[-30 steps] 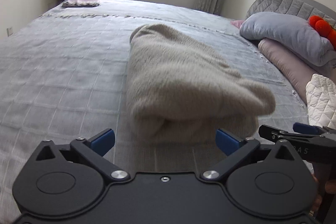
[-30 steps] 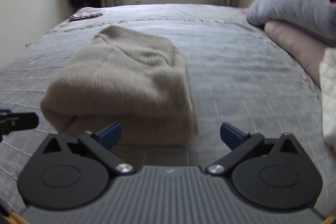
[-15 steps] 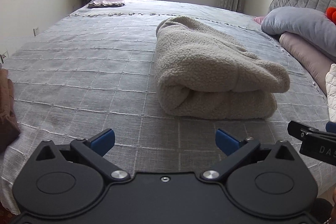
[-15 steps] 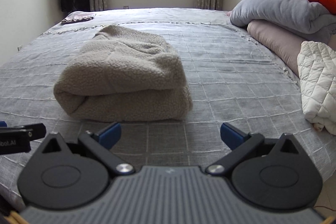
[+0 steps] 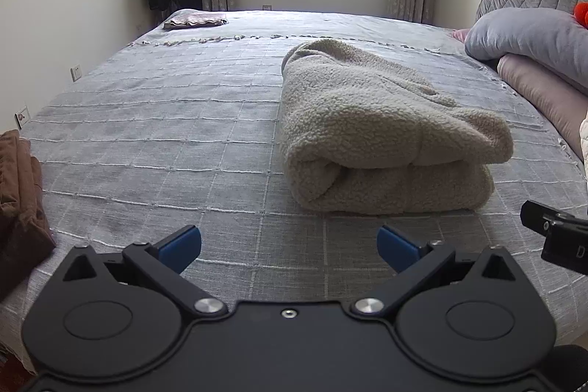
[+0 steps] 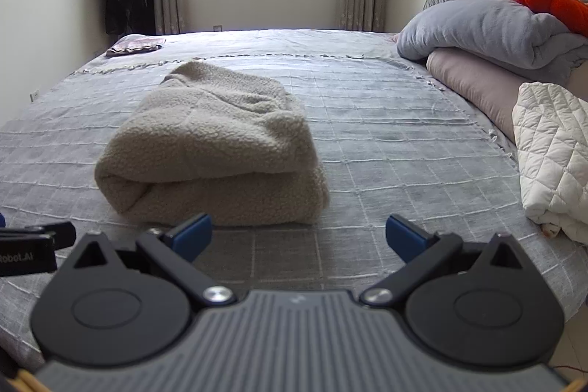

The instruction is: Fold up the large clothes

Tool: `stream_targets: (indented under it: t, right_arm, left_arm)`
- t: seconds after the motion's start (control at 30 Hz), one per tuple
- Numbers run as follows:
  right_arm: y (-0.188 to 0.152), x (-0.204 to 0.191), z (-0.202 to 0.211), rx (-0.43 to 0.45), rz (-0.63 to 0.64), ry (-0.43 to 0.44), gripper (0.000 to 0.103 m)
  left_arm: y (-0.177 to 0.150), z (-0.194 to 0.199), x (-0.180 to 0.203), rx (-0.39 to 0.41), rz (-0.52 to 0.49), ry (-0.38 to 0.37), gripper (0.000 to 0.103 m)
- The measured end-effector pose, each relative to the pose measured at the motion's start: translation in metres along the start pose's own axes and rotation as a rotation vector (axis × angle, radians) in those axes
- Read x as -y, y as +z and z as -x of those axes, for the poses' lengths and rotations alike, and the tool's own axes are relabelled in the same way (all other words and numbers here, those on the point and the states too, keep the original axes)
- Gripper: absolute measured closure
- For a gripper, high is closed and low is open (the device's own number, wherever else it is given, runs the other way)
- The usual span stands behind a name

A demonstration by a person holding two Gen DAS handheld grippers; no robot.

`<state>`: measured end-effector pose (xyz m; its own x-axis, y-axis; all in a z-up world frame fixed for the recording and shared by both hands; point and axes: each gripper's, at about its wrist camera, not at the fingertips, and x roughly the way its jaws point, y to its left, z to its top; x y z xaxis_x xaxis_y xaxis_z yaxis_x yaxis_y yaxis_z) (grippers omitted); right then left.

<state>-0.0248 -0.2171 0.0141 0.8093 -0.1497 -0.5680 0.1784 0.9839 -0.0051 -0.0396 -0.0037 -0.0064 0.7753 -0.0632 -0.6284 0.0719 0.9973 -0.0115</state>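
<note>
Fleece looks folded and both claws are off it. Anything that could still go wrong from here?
1. The fleece bundle is thick, and its top layer bulges at the near edge, so it may spring open unpressed.
2. Both the left claw and the right claw hang open, low over the bedspread; another reach could snag or drag it.

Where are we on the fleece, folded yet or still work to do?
Done, it seems: the fleece lies on the bed as a compact folded bundle. In hand: nothing; left gripper and right gripper are both open, short of it. Possibly left: the white quilted piece and a brown garment at the bed's edges look unfolded.
</note>
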Motion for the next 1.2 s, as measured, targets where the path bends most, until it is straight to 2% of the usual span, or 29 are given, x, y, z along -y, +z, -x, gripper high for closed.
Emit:
stream_targets:
  t: [0.37, 1.2]
  right_arm:
    - [-0.001, -0.015, -0.001, -0.011, 0.045, 0.027, 0.001]
    - [0.004, -0.017, -0.012, -0.029, 0.088, 0.031, 0.0]
  left_arm:
    - [0.0, 0.002, 0.004, 0.008, -0.018, 0.036, 0.0]
    - [0.004, -0.007, 0.012, -0.014, -0.045, 0.054, 0.0]
